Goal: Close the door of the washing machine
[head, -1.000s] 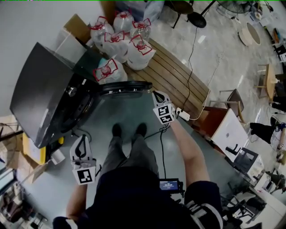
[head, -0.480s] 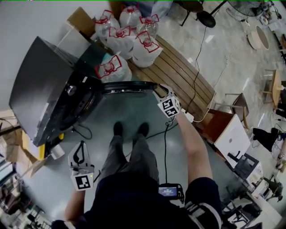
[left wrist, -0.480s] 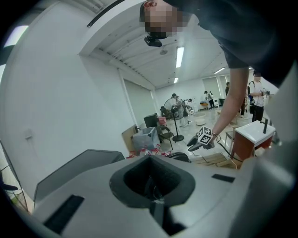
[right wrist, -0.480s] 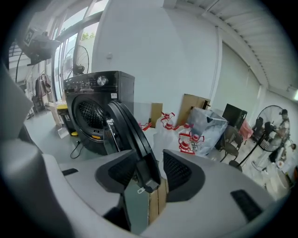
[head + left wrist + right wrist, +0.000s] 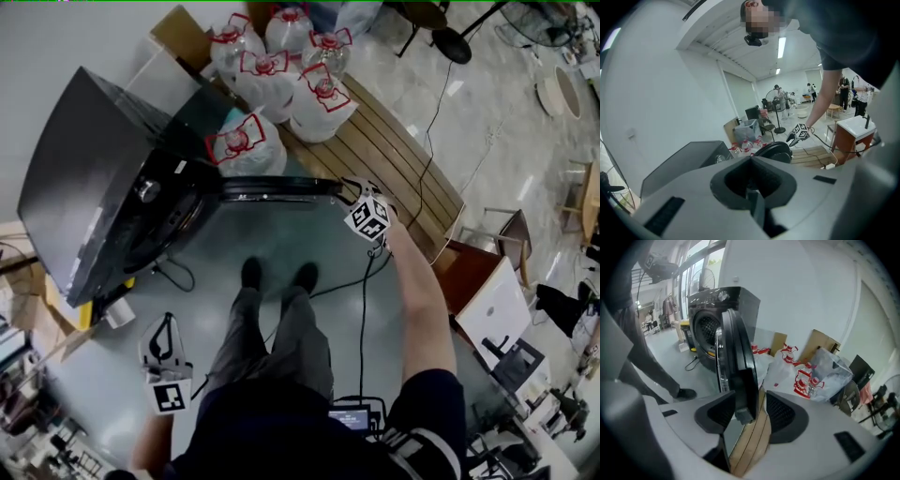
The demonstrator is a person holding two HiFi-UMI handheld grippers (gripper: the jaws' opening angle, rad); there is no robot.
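Observation:
The dark washing machine [image 5: 103, 187] stands at the left, its round door [image 5: 281, 187] swung out and seen edge-on. My right gripper [image 5: 352, 192] is at the door's free end. In the right gripper view the door's rim [image 5: 736, 362] rises between the jaws of the right gripper [image 5: 750, 413]. Those jaws have just been opening and stand wide, with a gap on the right side of the rim. My left gripper [image 5: 165, 326] hangs low at the left, away from the machine, holding nothing. The left gripper [image 5: 752, 187] looks shut in its own view.
Several water jugs [image 5: 281, 75] in red-printed bags sit behind the door on a slatted wooden platform [image 5: 394, 169]. A black cable [image 5: 366, 281] runs across the floor by the person's feet [image 5: 277, 275]. A brown cabinet with a white top [image 5: 487, 300] stands at the right.
My right gripper has sunk along the door's free end and turned, and its jaws went from shut to wide around the rim. My left gripper dropped lower.

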